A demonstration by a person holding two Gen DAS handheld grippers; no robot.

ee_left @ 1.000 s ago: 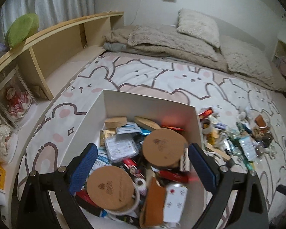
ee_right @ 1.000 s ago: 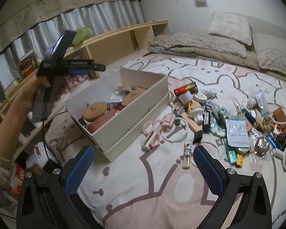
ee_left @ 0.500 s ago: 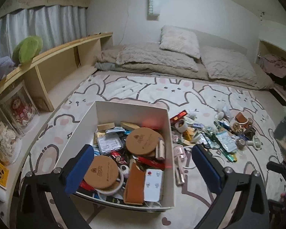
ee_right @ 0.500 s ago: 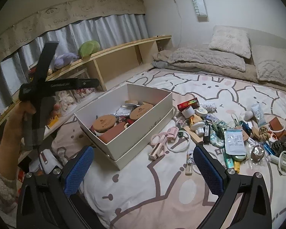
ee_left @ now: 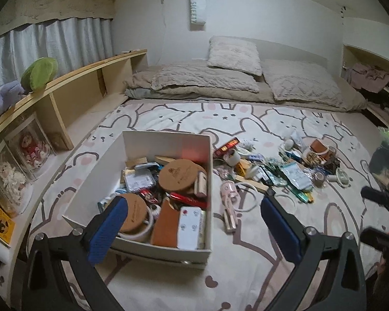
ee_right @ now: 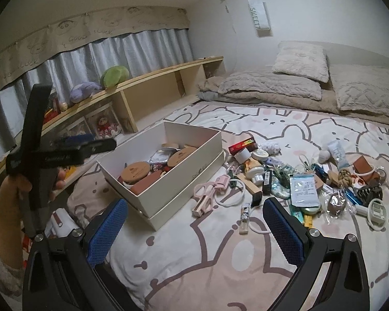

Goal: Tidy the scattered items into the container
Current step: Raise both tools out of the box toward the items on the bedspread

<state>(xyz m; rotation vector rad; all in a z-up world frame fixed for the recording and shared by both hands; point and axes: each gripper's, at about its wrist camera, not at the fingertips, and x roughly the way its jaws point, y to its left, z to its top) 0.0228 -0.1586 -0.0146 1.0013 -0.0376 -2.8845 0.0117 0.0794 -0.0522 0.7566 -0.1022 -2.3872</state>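
- Box part-filled; clutter lies beside it.
- Both claws, left and right, gape wide, empty.
- Between picks; next, right claw likely reaches for the pink curler.

A bunny-print bedsheet covered the bed ahead of the tongs, with beige pillows against the white wall. Left ran a wooden shelf beneath grey curtains.

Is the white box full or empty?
Nearly full. The box holds cork lids, a brown wallet and small packets.
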